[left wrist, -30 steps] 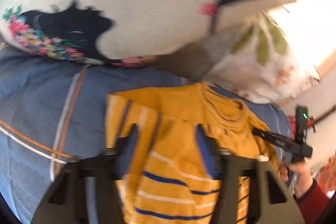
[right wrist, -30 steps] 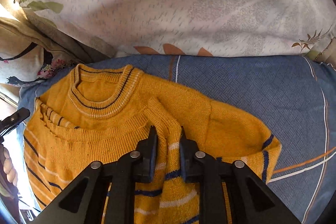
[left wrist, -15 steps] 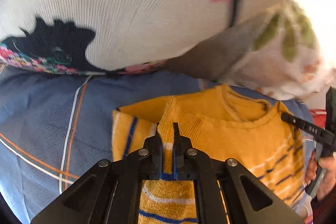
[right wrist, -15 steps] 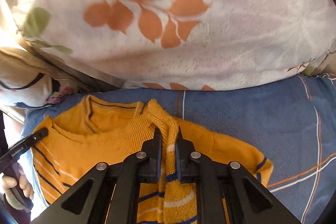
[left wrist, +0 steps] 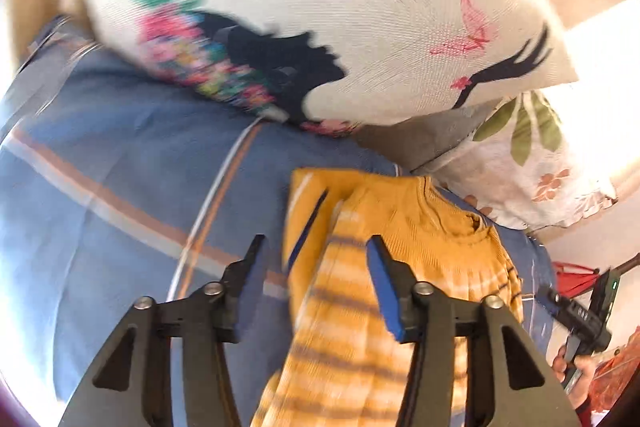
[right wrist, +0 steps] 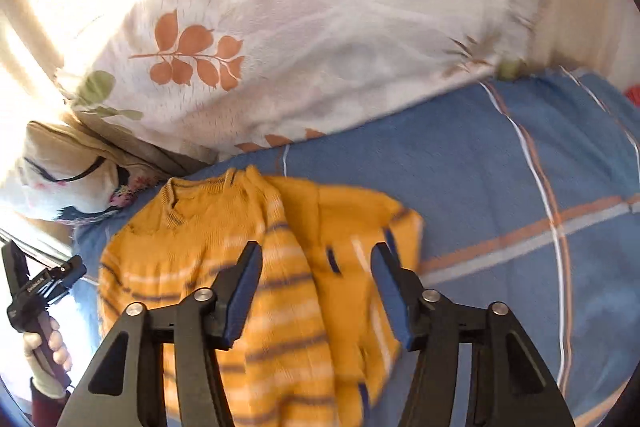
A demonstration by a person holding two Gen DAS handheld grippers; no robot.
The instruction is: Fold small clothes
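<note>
Here, both grippers, left (left wrist: pixel 316 283) and right (right wrist: pixel 316 287), spread above blurred yellow sweater (right wrist: pixel 280 267), hem cut off

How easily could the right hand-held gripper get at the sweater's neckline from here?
Probably easily: the right hand-held gripper is open above the yellow sweater, and nothing lies between it and the neckline ahead to its left.

Black left tool (left wrist: pixel 316 287) and right tool (right wrist: pixel 316 289): blue pads, silver screws.

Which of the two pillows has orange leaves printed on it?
The white pillow behind the yellow sweater has orange leaves. The other pillow shows a black silhouette, flowers and butterflies.
</note>
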